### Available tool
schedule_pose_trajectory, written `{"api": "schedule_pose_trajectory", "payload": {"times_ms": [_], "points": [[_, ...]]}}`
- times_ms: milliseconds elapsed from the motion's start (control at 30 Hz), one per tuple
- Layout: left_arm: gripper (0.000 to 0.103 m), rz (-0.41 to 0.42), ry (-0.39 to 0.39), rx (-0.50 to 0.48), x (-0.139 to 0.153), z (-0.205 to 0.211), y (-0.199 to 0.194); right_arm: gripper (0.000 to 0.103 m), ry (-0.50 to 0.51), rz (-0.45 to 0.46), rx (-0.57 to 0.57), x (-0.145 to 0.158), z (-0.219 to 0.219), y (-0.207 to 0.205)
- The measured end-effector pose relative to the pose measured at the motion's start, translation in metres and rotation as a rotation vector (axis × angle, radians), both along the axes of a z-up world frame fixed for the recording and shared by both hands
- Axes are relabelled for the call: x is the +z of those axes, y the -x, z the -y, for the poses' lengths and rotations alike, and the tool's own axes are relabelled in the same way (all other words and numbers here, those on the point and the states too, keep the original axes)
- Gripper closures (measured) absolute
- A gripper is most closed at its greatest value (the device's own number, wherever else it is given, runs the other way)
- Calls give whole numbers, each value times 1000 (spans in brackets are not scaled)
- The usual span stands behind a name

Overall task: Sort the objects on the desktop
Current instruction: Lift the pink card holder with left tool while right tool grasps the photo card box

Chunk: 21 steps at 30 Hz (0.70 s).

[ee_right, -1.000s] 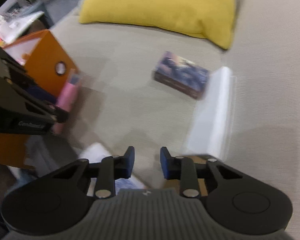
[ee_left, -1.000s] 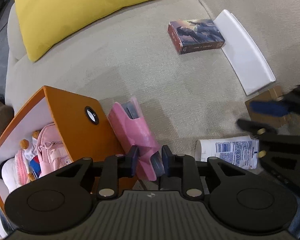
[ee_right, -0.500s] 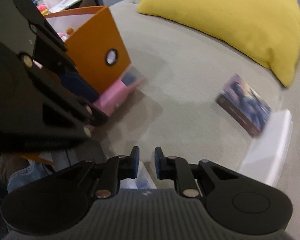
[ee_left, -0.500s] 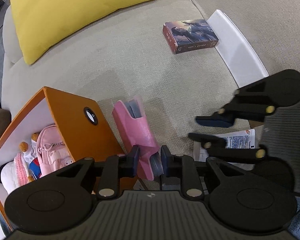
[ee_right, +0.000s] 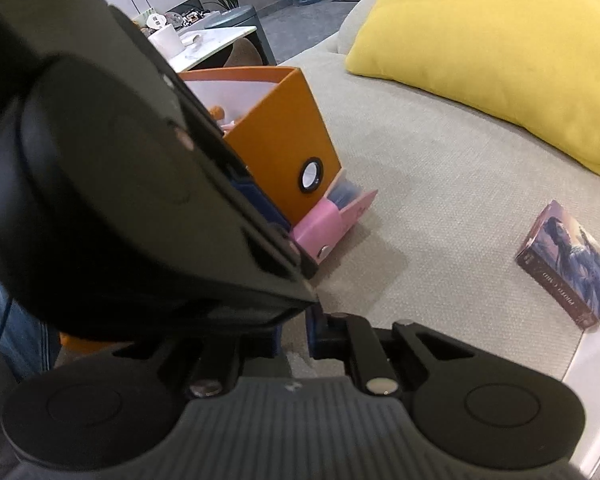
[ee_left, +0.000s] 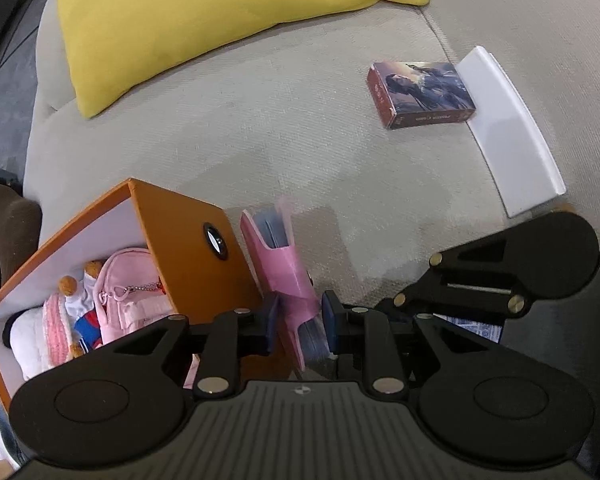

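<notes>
Beside the orange box, already holding plush toys and a pink bag, the left gripper clamps the pink card holder. Right gripper is fully closed, apparently empty. Card box and white tray remain unsorted.

The left gripper looms blurred across the right camera, hiding most of the orange box. The right gripper covers nearly all the printed tube. The white tray runs off the picture's edge.

orange box blocking left, bare cushion ahead
</notes>
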<state>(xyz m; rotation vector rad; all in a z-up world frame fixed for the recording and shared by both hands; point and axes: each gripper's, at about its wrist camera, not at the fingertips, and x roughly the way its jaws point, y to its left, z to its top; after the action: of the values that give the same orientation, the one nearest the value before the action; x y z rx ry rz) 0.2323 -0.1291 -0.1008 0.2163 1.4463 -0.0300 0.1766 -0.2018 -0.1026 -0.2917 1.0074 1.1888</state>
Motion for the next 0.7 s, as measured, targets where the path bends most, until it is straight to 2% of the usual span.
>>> {"api": "schedule_pose_trajectory", "payload": {"times_ms": [100, 200, 333, 567, 700], "points": [[73, 6, -52, 0, -5, 7, -3, 92, 3, 1, 6, 0, -2, 2], [72, 0, -67, 20, -8, 7, -9, 93, -7, 1, -13, 2, -1, 0], [72, -8, -71, 24, -8, 7, -10, 92, -5, -12, -25, 1, -1, -3], [76, 33, -68, -7, -6, 7, 0, 91, 2, 12, -27, 5, -5, -1], [79, 46, -43, -28, -2, 4, 2, 85, 69, 48, -47, 8, -4, -5]]}}
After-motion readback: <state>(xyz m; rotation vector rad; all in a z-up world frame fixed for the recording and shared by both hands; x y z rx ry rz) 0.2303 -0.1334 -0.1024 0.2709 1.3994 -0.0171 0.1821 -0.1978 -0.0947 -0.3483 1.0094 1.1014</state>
